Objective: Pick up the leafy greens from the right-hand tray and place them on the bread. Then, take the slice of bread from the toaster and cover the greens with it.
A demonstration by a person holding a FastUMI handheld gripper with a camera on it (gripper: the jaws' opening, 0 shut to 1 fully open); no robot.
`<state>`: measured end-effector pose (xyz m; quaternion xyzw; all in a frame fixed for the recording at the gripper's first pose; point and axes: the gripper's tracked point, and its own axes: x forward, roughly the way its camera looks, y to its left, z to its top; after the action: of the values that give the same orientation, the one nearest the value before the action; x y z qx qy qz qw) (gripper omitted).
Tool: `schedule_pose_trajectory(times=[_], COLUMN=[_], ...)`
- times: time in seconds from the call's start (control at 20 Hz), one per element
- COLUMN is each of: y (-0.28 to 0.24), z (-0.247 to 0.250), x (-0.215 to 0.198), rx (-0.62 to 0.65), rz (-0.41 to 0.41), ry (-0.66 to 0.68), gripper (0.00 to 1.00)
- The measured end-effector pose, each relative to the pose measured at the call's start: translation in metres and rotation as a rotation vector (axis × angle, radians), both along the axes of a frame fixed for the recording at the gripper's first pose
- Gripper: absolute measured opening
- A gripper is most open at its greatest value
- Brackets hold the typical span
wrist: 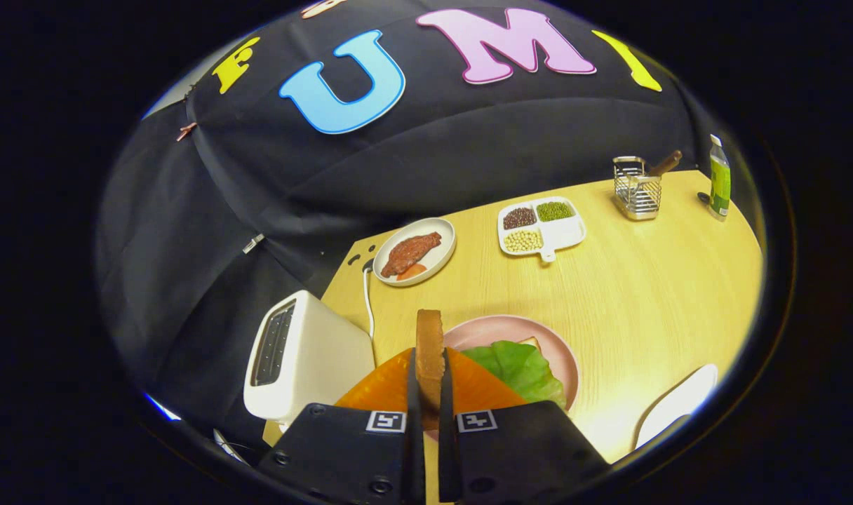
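Toasted bread slice [430, 351] is pinched upright between both fingers of the gripper [430, 393], above the pink plate [500, 330] of leafy greens [521, 368]; toaster [304, 358] stands left.

On the table [644, 294] we note a plate of meat [414, 251], a divided bean dish [541, 226], a wire caddy [637, 188], possibly a bottle [719, 177].

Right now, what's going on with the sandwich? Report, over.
Fingers shut on bread slice, held upright on edge. Greens already on pink plate, just ahead. Toaster beside; nothing blocking.
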<state>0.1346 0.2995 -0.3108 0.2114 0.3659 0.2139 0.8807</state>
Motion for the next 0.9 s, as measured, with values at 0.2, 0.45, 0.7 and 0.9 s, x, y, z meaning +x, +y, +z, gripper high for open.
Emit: schedule_pose_trajectory(times=[0.2, 0.45, 0.7, 0.9], y=[-0.008, -0.024, -0.051, -0.066], z=[-0.030, -0.052, -0.078, -0.078], x=[0.005, 0.012, 0.016, 0.016], rx=[-0.062, -0.119, -0.224, -0.265], rz=[0.007, 0.021, 0.018, 0.039], ry=[0.012, 0.015, 0.035, 0.004], gripper=[0.12, 0.16, 0.45, 0.71])
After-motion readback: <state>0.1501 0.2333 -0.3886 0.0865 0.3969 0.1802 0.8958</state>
